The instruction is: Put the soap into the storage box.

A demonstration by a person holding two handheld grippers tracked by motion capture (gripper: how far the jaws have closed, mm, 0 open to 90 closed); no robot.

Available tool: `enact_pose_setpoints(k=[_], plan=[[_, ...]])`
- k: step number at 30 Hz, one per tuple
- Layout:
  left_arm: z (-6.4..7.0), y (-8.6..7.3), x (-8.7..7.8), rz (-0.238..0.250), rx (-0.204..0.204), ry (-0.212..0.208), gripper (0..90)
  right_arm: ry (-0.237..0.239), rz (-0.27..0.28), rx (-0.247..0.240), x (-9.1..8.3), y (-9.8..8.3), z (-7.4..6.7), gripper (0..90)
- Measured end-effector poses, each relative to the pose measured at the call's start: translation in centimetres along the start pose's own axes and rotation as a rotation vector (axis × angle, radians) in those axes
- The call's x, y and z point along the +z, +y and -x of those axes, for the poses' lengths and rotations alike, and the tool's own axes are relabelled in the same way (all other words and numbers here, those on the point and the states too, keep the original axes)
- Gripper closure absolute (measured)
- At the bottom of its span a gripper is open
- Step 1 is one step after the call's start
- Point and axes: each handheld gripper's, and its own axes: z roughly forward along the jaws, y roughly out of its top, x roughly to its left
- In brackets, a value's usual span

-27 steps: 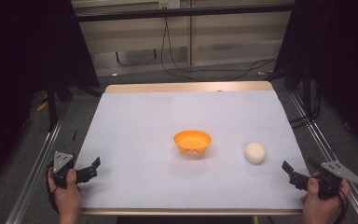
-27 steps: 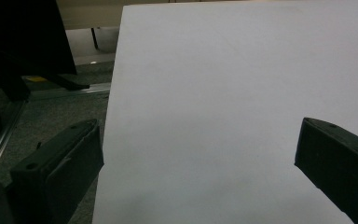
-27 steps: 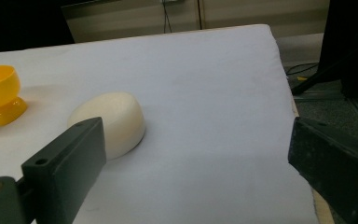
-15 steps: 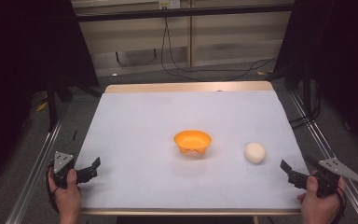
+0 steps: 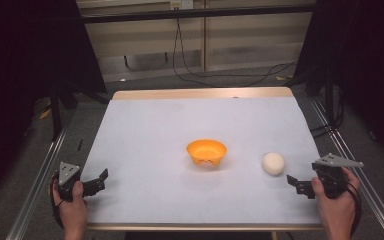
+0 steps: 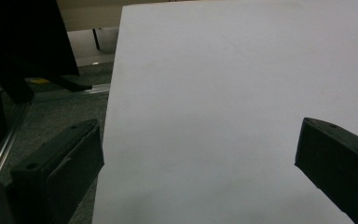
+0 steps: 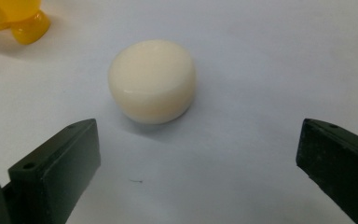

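High view puts your right gripper at the near right corner of the desk, its fingers spread wide with nothing between them, pointing toward the cream-white ball that sits just beyond their tips on the white desk surface. Right gripper view shows that ball centred ahead of the two black fingers, apart from both pads and resting on the desk. To the ball's left in the high view, near the middle of the desk, stands the orange bowl, upright and apart from the ball. Your left gripper hovers at the near left edge of the desk, fingers wide open and holding nothing.
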Motion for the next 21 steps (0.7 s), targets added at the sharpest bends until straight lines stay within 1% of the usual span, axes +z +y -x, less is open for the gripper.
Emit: enact_pose_setpoints(k=[1, 2, 3, 5, 6, 7, 8, 10, 12, 13, 14, 15, 16, 17, 19, 21], plan=[[0.0, 0.0, 0.0, -0.001, -0.001, 0.000, 0.9, 0.016, -0.036, -0.004, 0.4, 0.6, -0.3, 0.0], [0.0, 0.0, 0.0, -0.001, -0.001, 0.000, 0.9, 0.016, -0.036, -0.004, 0.4, 0.6, -0.3, 0.0], [0.0, 0.0, 0.0, 0.001, -0.002, 0.001, 0.9, 0.028, -0.075, -0.012, 0.9, 1.1, -0.5, 0.0], [0.1, 0.0, 0.1, 0.002, -0.002, 0.000, 0.9, 0.028, -0.117, -0.018, 1.3, 1.5, -0.8, 0.0], [0.1, 0.0, 0.1, 0.002, -0.002, 0.000, 0.9, 0.028, -0.117, -0.018, 1.3, 1.5, -0.8, 0.0], [0.0, 0.0, 0.1, 0.000, 0.000, 0.000, 1.0, 0.030, -0.145, -0.035, 1.8, 1.8, -0.9, 0.0], [0.0, 0.0, 0.1, 0.000, 0.000, 0.000, 1.0, 0.030, -0.145, -0.035, 1.8, 1.8, -0.9, 0.0], [0.0, 0.0, 0.1, -0.002, -0.001, 0.003, 1.0, 0.030, -0.177, -0.035, 2.4, 2.2, -1.1, 0.0], [0.0, 0.0, 0.1, -0.002, 0.000, 0.003, 1.0, 0.031, -0.178, -0.033, 2.5, 2.3, -1.1, 0.0], [0.0, 0.0, 0.1, -0.003, 0.001, 0.003, 1.0, 0.028, -0.200, -0.028, 2.7, 2.6, -1.2, 0.1], [0.0, 0.0, 0.1, -0.001, -0.002, 0.002, 1.0, 0.028, -0.200, -0.028, 2.7, 2.6, -1.2, 0.1], [0.0, 0.0, 0.1, -0.002, -0.003, 0.002, 1.0, 0.025, -0.219, -0.032, 3.0, 2.9, -1.3, 0.3], [0.0, 0.0, 0.1, -0.002, -0.003, 0.002, 1.0, 0.025, -0.219, -0.032, 3.0, 2.9, -1.3, 0.3], [0.0, 0.0, 0.1, -0.002, -0.004, 0.003, 1.0, 0.021, -0.238, -0.027, 3.2, 3.2, -1.4, 0.4], [0.0, 0.0, 0.1, -0.001, -0.005, 0.003, 1.0, 0.021, -0.253, -0.015, 3.4, 3.4, -1.5, 0.8], [0.0, 0.0, 0.1, -0.007, 0.002, 0.005, 1.0, 0.025, -0.265, -0.016, 3.5, 3.7, -1.7, 0.8]])
